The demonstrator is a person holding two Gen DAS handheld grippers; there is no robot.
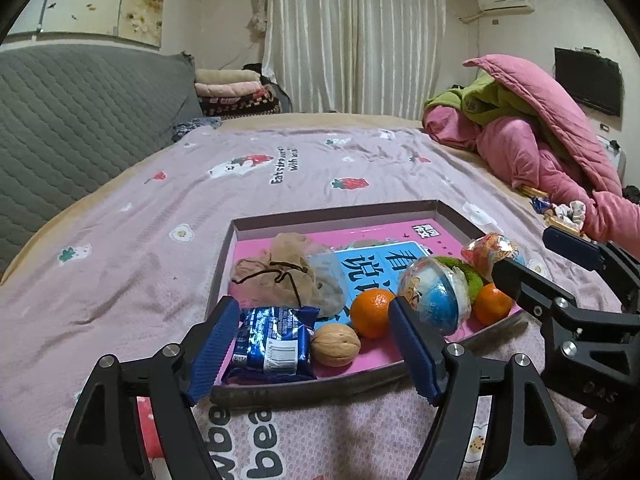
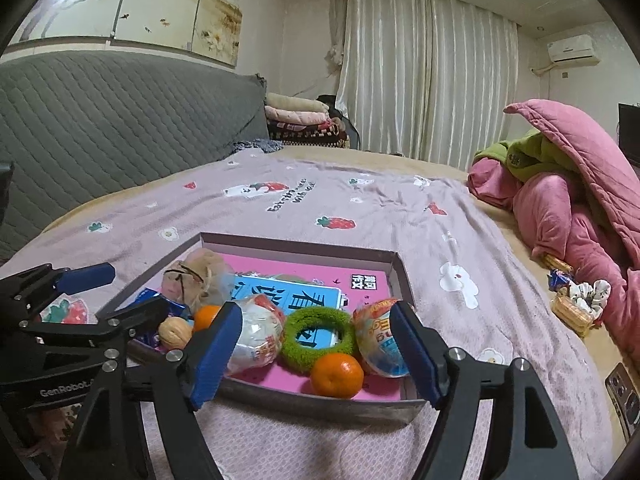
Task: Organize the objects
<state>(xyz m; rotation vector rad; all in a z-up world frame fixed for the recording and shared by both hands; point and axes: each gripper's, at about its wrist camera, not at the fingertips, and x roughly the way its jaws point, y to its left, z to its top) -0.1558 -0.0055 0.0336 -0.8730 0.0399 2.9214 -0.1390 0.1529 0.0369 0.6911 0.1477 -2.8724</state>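
I am holding my left tool (image 1: 312, 344) spread wide and empty at the bottom of its view, just short of the near rim of the shallow box tray (image 1: 280, 390) that is lying on the bed (image 1: 160, 208); my right tool (image 2: 316, 354) is gaping just as wide and carrying nothing, low in its own view at the same rim. Everything to organize is sitting in the tray, in the lower centre of both views: a blue foil snack pack (image 1: 272, 342) at lower left, a walnut (image 1: 335, 344) just beside it, two tangerines (image 1: 372, 314), two plastic-wrapped toy balls (image 1: 436, 296), a green fuzzy ring (image 2: 318, 338) between the balls, and a beige cloth pouch (image 1: 280, 272) toward the back left. I am judging the snack pack light, crinkly and slippery, best pinched across its flat middle. The walnut looks hard and likely to roll, so I would close across its widest part. The tangerines seem soft enough to bruise, wanting a gentle squeeze at the equator. The wrapped balls look slick and springy; the ring looks soft, and its band seems the easiest hold.
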